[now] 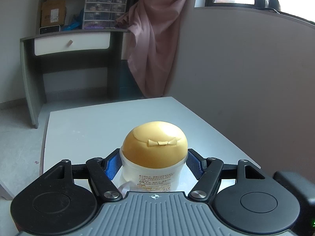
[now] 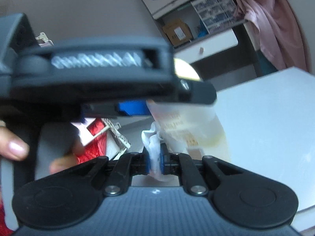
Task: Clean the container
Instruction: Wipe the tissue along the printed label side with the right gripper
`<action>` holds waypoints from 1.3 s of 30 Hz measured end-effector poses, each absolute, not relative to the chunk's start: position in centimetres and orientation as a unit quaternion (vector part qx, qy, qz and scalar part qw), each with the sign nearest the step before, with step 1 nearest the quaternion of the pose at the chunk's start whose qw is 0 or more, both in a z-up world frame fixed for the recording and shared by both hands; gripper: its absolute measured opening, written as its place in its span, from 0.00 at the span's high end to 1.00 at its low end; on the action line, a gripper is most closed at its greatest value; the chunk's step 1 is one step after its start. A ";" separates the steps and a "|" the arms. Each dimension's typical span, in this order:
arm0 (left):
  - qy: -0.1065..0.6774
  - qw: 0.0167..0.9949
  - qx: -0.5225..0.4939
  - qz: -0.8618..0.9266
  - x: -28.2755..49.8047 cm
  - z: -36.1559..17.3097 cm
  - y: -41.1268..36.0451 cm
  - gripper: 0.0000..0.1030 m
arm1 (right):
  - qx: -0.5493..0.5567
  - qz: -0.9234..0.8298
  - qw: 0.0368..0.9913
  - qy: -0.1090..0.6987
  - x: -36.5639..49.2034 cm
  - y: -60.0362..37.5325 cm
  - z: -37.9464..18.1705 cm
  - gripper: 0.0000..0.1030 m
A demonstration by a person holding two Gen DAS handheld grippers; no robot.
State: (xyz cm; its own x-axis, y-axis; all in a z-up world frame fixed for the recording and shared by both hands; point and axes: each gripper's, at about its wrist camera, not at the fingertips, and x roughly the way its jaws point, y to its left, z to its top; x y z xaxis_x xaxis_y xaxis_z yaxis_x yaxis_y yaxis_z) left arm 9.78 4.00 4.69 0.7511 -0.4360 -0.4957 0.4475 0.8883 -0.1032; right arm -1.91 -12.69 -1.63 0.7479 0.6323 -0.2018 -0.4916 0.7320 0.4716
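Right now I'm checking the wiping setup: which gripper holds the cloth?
The right gripper: its blue pads pinch the white cloth against the bottle. The left gripper clamps the bottle itself, below its yellow cap.

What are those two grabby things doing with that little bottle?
A person is cleaning it. The left hand-held gripper is clamped on a small translucent white plastic bottle with a rounded yellow cap, holding it upright over the white table. The right hand-held gripper pinches a crumpled white wipe and presses it against the bottle's printed side. The right view is blurry, so how clean the bottle is can't be told.
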 end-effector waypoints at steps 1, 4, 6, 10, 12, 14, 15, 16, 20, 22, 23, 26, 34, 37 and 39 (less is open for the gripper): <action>0.262 0.936 0.011 -0.236 9.9 4.7 4.0 0.31 | 0.199 0.307 0.913 0.181 -1.8 -12.6 -1.9 0.90; 0.263 0.935 0.012 -0.236 10.0 4.8 4.1 0.31 | 0.192 0.305 0.913 0.191 -1.7 -12.4 -2.5 0.90; 0.263 0.935 0.012 -0.236 10.0 5.0 3.9 0.31 | 0.189 0.304 0.913 0.197 -1.8 -12.4 -2.8 0.90; 0.266 0.935 0.014 -0.236 10.1 4.9 3.7 0.31 | 0.188 0.304 0.912 0.200 -1.8 -12.5 -3.0 0.90; 0.272 0.933 0.016 -0.234 10.4 4.8 3.8 0.31 | 0.184 0.303 0.913 0.200 -1.9 -12.4 -2.9 0.90; 0.274 0.932 0.012 -0.235 10.6 4.6 3.8 0.31 | 0.184 0.302 0.914 0.200 -2.0 -12.4 -2.8 0.90; 0.275 0.932 0.009 -0.234 10.7 4.5 3.9 0.31 | 0.184 0.303 0.914 0.199 -2.1 -12.4 -2.7 0.90; 0.274 0.933 0.007 -0.233 10.8 4.5 4.0 0.32 | 0.184 0.303 0.914 0.197 -2.3 -12.3 -2.6 0.90; 0.268 0.934 0.012 -0.235 10.7 4.6 3.7 0.32 | 0.180 0.306 0.918 0.176 -2.9 -12.6 -1.7 0.90; 0.266 0.935 0.014 -0.236 10.6 4.7 3.6 0.32 | 0.184 0.309 0.919 0.163 -3.3 -13.0 -1.1 0.90; 0.266 0.935 0.014 -0.236 10.6 4.7 3.6 0.32 | 0.187 0.311 0.919 0.157 -3.5 -13.2 -0.8 0.90; 0.265 0.935 0.011 -0.238 10.7 4.7 3.7 0.32 | 0.190 0.316 0.919 0.142 -4.0 -13.8 -0.3 0.90; 0.262 0.935 0.007 -0.238 10.0 4.6 3.6 0.32 | 0.188 0.307 0.918 0.167 -3.8 -14.5 -2.2 0.90; 0.262 0.935 0.008 -0.239 9.6 4.6 3.6 0.32 | 0.188 0.304 0.917 0.179 -3.6 -14.6 -2.9 0.90; 0.262 0.935 0.007 -0.238 9.5 4.6 3.6 0.32 | 0.190 0.303 0.915 0.186 -3.5 -14.5 -3.3 0.90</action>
